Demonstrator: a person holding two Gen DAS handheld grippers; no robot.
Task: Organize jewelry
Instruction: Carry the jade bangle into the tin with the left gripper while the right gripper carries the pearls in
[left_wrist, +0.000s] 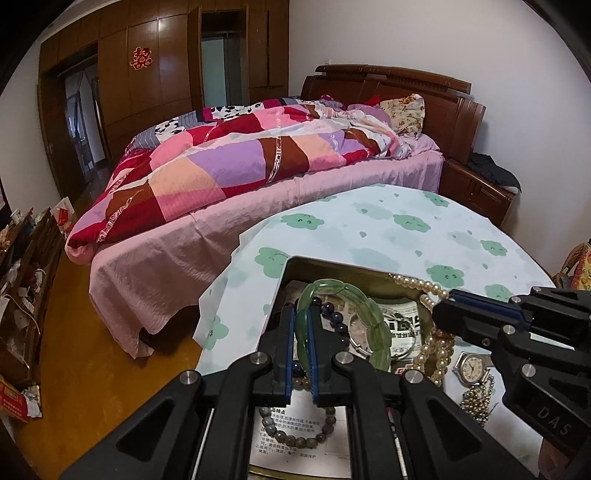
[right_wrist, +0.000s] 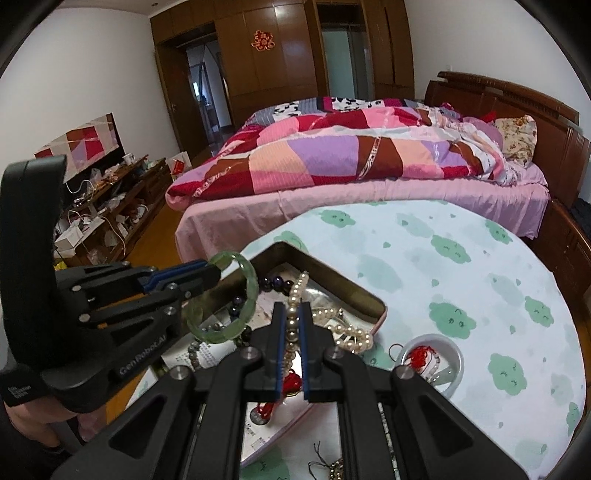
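Note:
A green jade bracelet (left_wrist: 373, 317) is clamped in my left gripper (left_wrist: 301, 325), held above an open metal tin (left_wrist: 295, 264); it also shows in the right wrist view (right_wrist: 251, 280) with the left gripper (right_wrist: 210, 275) on its rim. My right gripper (right_wrist: 291, 314) is shut on a pearl necklace (right_wrist: 295, 291) whose strand trails into the tin (right_wrist: 332, 273). The pearls (left_wrist: 436, 343) and right gripper (left_wrist: 448, 306) also appear in the left wrist view. Dark beads (left_wrist: 334, 314) and a grey bead bracelet (left_wrist: 291, 439) lie in the tin.
A wristwatch (left_wrist: 471, 367) and a gold bead chain (left_wrist: 474, 402) lie on the cloud-patterned tablecloth (left_wrist: 406, 229). A white bowl (right_wrist: 456, 356) with red cord sits right of the tin. A bed (right_wrist: 369, 192) stands behind the table, cluttered shelves (right_wrist: 110, 206) at the left.

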